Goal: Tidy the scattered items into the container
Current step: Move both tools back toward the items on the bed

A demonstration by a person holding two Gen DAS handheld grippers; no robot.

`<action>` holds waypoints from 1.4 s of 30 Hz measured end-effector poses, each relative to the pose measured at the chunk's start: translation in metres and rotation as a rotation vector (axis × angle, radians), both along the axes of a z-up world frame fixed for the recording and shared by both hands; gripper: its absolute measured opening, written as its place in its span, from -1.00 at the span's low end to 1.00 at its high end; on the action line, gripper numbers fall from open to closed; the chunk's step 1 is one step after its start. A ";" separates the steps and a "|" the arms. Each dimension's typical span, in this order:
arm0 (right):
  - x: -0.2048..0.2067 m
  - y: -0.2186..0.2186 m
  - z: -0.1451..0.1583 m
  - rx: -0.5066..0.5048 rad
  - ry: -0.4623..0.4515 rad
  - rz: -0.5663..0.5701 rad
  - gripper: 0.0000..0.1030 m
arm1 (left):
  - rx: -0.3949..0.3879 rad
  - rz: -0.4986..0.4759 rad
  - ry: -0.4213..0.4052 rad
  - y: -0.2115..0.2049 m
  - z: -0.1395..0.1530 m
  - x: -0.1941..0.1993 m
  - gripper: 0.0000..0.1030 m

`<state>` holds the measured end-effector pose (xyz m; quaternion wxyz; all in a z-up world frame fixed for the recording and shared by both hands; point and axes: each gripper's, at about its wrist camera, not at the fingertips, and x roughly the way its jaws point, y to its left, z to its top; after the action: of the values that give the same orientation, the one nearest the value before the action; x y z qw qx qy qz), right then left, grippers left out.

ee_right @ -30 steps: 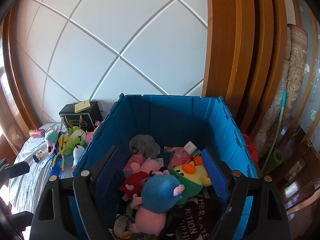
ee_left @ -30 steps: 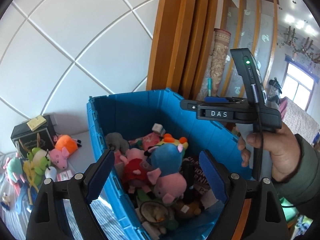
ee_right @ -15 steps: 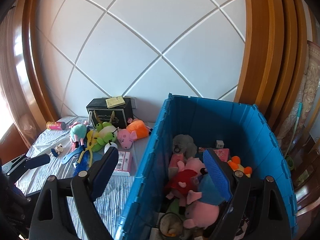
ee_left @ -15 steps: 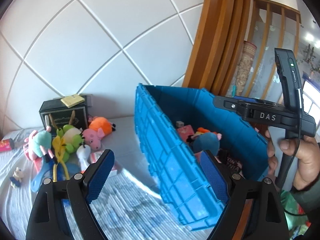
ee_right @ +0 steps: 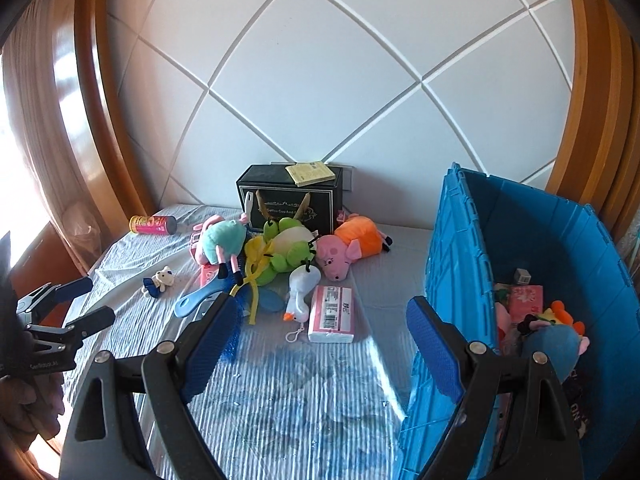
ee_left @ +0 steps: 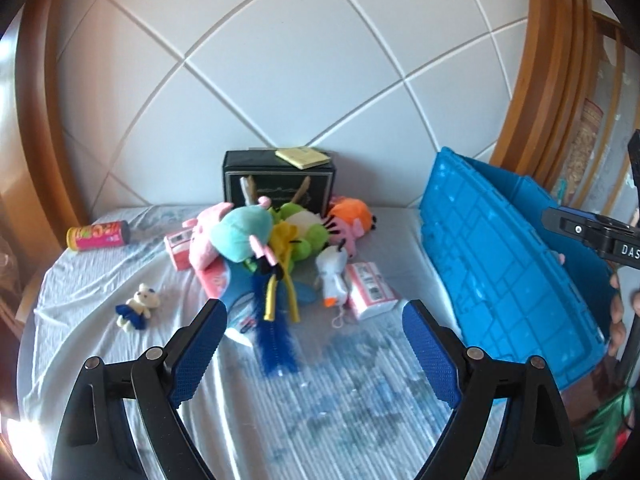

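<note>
1. A can (ee_right: 153, 225) is lying far left of the black box (ee_right: 290, 198), on the sheet (ee_right: 280, 380).
2. A small bear (ee_right: 160, 279) is sitting left of the box and nearer us.
3. Plush toys (ee_right: 280, 254) are piling up right in front of the box, outside the bin (ee_right: 456, 280).
4. The left gripper (ee_left: 316, 340) is gaping wide, holding nothing.
5. The right gripper (ee_right: 320, 344) is also spreading wide, gripping nothing.
6. The bin is standing right of the box, toys lying inside.
</note>
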<state>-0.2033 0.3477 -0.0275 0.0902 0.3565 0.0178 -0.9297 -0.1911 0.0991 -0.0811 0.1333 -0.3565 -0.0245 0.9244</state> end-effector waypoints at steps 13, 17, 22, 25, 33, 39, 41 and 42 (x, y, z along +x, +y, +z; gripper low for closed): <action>-0.045 -0.060 -0.070 0.045 -0.103 0.007 0.69 | -0.055 0.107 -0.082 -0.099 -0.057 -0.041 0.75; -0.057 -0.067 -0.094 0.061 -0.140 0.001 0.69 | -0.067 0.129 -0.095 -0.115 -0.068 -0.052 0.75; -0.071 -0.076 -0.119 0.096 -0.154 0.011 0.69 | -0.071 0.164 -0.108 -0.134 -0.084 -0.069 0.75; -0.081 -0.078 -0.135 0.107 -0.161 0.012 0.69 | -0.074 0.184 -0.120 -0.145 -0.098 -0.084 0.75; -0.111 -0.074 -0.181 0.092 -0.201 -0.033 0.83 | -0.159 0.206 -0.113 -0.176 -0.155 -0.137 0.94; -0.109 -0.084 -0.208 0.094 -0.253 -0.031 0.83 | -0.205 0.203 -0.153 -0.199 -0.208 -0.180 0.94; -0.108 -0.088 -0.215 0.102 -0.258 -0.029 0.83 | -0.213 0.203 -0.171 -0.204 -0.223 -0.194 0.94; -0.109 -0.090 -0.218 0.105 -0.265 -0.028 0.83 | -0.216 0.202 -0.181 -0.206 -0.230 -0.201 0.94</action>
<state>-0.3120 0.2578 -0.2456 0.0602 0.4806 0.0493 -0.8735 -0.3917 -0.1070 -0.3112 -0.0022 -0.4461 0.0274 0.8946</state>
